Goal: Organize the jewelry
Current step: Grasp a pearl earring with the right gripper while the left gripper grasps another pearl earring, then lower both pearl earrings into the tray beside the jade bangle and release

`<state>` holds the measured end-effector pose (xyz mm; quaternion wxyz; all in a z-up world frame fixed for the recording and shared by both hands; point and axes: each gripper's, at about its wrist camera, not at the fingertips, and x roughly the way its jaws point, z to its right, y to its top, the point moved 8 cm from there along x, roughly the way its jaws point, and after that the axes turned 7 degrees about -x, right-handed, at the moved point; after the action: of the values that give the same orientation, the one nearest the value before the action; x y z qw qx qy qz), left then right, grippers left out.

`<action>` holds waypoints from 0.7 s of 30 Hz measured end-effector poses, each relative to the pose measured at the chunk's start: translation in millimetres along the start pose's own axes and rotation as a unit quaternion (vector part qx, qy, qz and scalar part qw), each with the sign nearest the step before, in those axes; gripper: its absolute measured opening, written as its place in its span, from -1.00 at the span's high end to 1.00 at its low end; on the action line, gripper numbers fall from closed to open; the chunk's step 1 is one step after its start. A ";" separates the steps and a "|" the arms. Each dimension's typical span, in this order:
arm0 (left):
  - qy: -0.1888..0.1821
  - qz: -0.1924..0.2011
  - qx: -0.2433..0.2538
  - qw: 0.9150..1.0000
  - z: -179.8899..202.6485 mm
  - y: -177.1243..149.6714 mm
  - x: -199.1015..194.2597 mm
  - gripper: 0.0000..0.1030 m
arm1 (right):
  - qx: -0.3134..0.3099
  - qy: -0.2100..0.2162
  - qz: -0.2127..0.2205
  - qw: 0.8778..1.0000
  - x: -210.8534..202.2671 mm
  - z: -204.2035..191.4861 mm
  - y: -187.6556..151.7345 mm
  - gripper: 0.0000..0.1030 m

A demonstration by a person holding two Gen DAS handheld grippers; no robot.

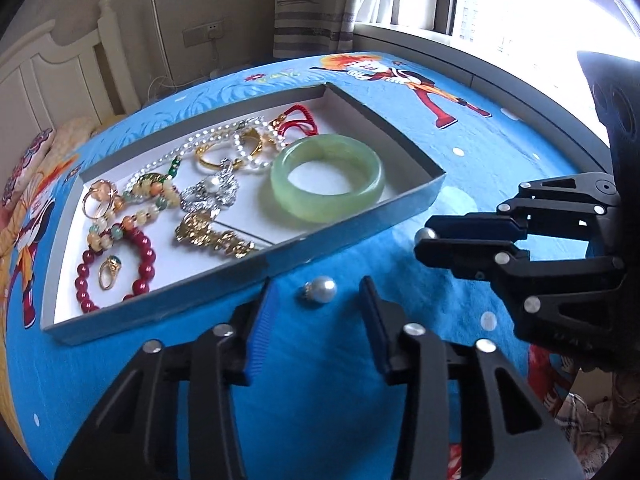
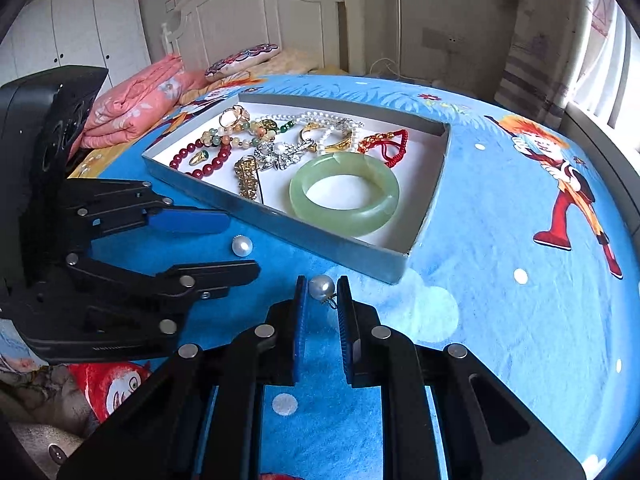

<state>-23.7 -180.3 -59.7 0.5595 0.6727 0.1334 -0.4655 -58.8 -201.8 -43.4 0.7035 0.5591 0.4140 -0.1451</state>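
Observation:
A shallow grey box (image 1: 360, 222) (image 2: 344, 246) holds jewelry: a green jade bangle (image 1: 328, 178) (image 2: 345, 194), a red bead bracelet (image 1: 142, 254) (image 2: 208, 158), pearl strands, gold rings and brooches. Two pearl earrings are outside it on the blue sheet. My left gripper (image 1: 316, 304) (image 2: 236, 242) is open, its fingers on either side of one pearl earring (image 1: 320, 289) (image 2: 242, 246) lying on the sheet. My right gripper (image 2: 322, 298) (image 1: 422, 240) is shut on the other pearl earring (image 2: 321, 286) (image 1: 426, 235) just in front of the box's near corner.
The box sits on a bed with a blue cartoon sheet (image 2: 500, 280). A folded pink blanket (image 2: 136, 100) and a white headboard (image 2: 260, 12) are beyond it. A bright window (image 1: 540, 12) and curtain are on the far side.

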 end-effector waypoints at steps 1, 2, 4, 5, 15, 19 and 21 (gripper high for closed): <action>-0.002 0.001 0.000 1.000 1.1 0.8 0.5 0.38 | 0.002 0.002 0.002 1.000 -0.5 0.4 0.2 0.71; -0.004 0.002 0.001 1.000 1.1 0.9 0.4 0.51 | 0.004 0.004 0.003 1.000 -0.8 1.0 0.2 0.71; -0.008 0.003 0.004 1.000 3.0 1.2 0.4 0.63 | 0.007 0.007 0.006 1.000 -1.9 1.9 -0.2 0.71; -0.010 0.004 0.006 1.000 3.7 0.8 -0.1 0.63 | 0.008 0.008 0.007 1.000 -2.3 1.8 -0.1 0.71; -0.037 0.045 -0.008 0.998 2.9 6.2 -19.6 0.63 | 0.018 0.016 0.027 0.999 -8.2 4.9 1.6 0.71; -0.042 0.066 -0.011 0.997 4.2 20.0 -31.5 0.63 | 0.019 0.017 0.035 0.999 -11.2 5.0 3.0 0.71; -0.042 0.070 -0.012 0.997 4.1 27.8 -33.5 0.63 | 0.022 0.016 0.039 0.999 -12.7 6.2 3.7 0.71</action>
<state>-24.0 -181.9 -16.0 0.6037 0.6535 0.0676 -0.4515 -61.6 -209.5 -31.4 0.6895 0.5921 0.4001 -0.1179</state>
